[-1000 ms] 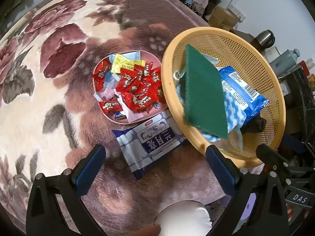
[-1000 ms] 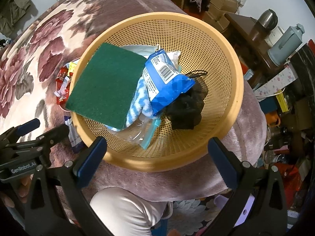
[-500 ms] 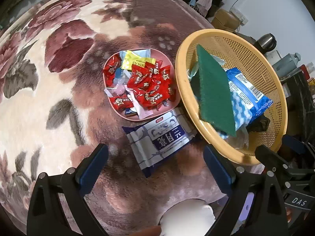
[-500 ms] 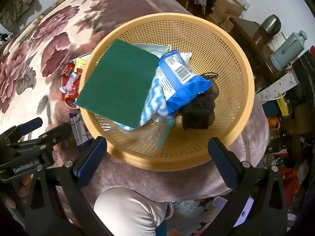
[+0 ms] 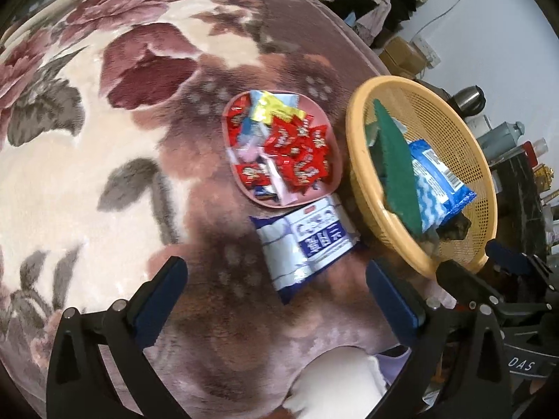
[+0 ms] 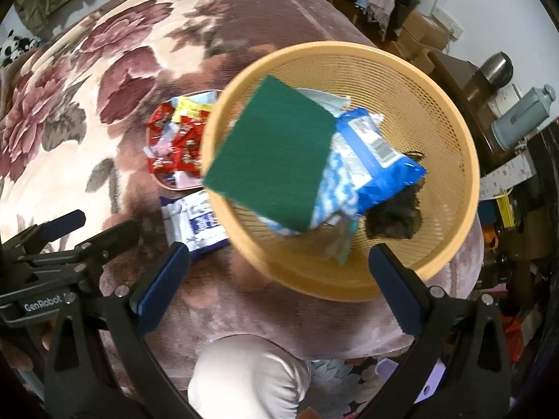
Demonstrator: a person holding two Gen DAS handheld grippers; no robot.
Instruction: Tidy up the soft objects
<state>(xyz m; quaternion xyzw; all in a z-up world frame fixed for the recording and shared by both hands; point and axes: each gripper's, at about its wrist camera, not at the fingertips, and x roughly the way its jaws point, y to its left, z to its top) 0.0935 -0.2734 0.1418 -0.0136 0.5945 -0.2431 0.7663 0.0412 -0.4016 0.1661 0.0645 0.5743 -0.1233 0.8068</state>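
Soft goods piled in the basket, both hand-held grippers wide open and empty.
Green scouring pad (image 6: 270,155) leans on the blue packet (image 6: 375,171) inside the yellow mesh basket (image 6: 450,132); the tissue pack (image 5: 307,241) lies outside beside the candy plate (image 5: 335,146), likely next. Left hand-held gripper (image 5: 276,302) and right hand-held gripper (image 6: 279,286) have drawn back from a second ago.

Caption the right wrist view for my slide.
Open right gripper above yellow basket holding green scouring pad and blue packet.

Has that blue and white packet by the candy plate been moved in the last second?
No. The packet still lies against the candy plate and basket rim.
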